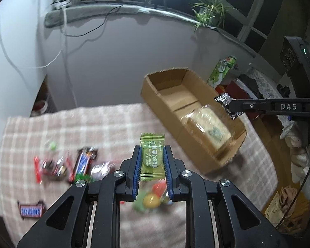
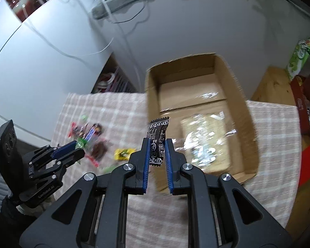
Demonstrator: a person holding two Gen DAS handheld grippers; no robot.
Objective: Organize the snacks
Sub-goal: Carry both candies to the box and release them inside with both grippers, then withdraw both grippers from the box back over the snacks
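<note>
Left hand-held gripper (image 1: 152,161): raised above the checked cloth (image 1: 113,122) on the desk, its blue pads (image 1: 137,165) clamped on a green plum candy (image 1: 152,155) that stands upright between them; in the right wrist view this hand-held gripper sits low at the left, pointing toward the snack pile.
Snickers bar (image 1: 32,208): lies alone on the cloth at the far left, apart from the pile.
Loose snacks (image 1: 72,165): a blurred heap of wrappers on the cloth left of the cardboard box, with a second Snickers bar (image 1: 83,161) among them; a yellow sweet (image 2: 124,154) lies near its right edge.
Round sweets (image 1: 153,198): coloured, blurred, on the cloth below the left pads.
Right hand-held gripper (image 2: 157,150): held just in front of the box's near wall, closed on a black sachet (image 2: 158,140) that sticks up past the fingertips.
Cardboard box (image 1: 155,95): open-topped, on the cloth at the right, holding a clear-wrapped pale packet (image 1: 208,128) at its near end.
Green carton (image 1: 222,70): upright behind the box, beyond the cloth.
Potted plant (image 1: 210,10): on the window ledge above.
</note>
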